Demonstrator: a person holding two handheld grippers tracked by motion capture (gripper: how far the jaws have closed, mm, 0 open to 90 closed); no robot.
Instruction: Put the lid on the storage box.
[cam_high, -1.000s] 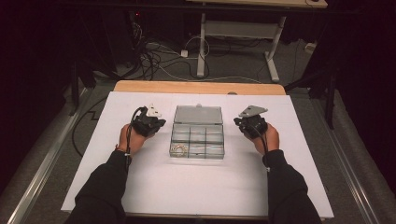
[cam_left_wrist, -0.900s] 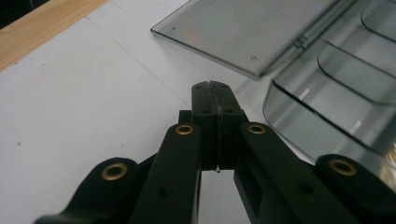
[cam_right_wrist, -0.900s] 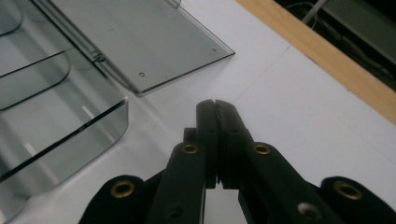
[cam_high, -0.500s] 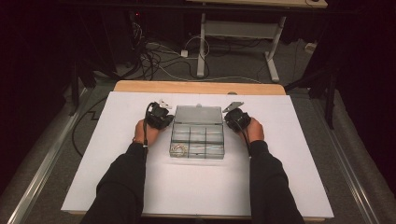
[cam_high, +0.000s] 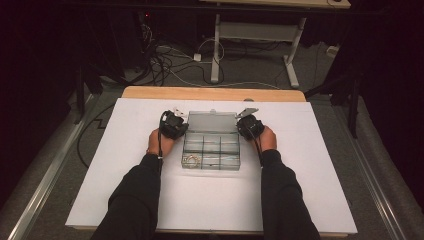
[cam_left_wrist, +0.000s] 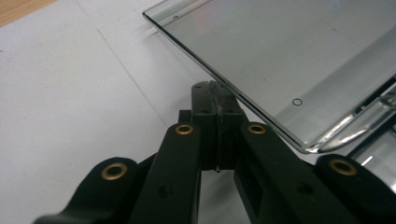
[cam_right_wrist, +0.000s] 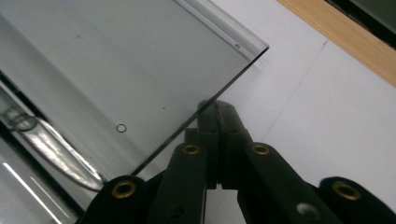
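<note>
You had drawn both tongs in from well out on either side until they sat against the ends of the clear compartment box (cam_high: 211, 146), so the work on its lid (cam_high: 211, 122) looked about to begin. Your left tongs (cam_left_wrist: 215, 100) and right tongs (cam_right_wrist: 212, 112) were pinched fully together, holding nothing, tips just under the raised lid's edges. The box lay between them on the desk (cam_high: 125, 200), open, transparent, with a small coiled item in one near compartment.

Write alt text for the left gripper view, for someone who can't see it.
The left hand-held gripper, its black jaws pressed shut with nothing between them, sits at the side edge of a clear plastic organizer box's open lid. White paper covers the table beneath.
</note>
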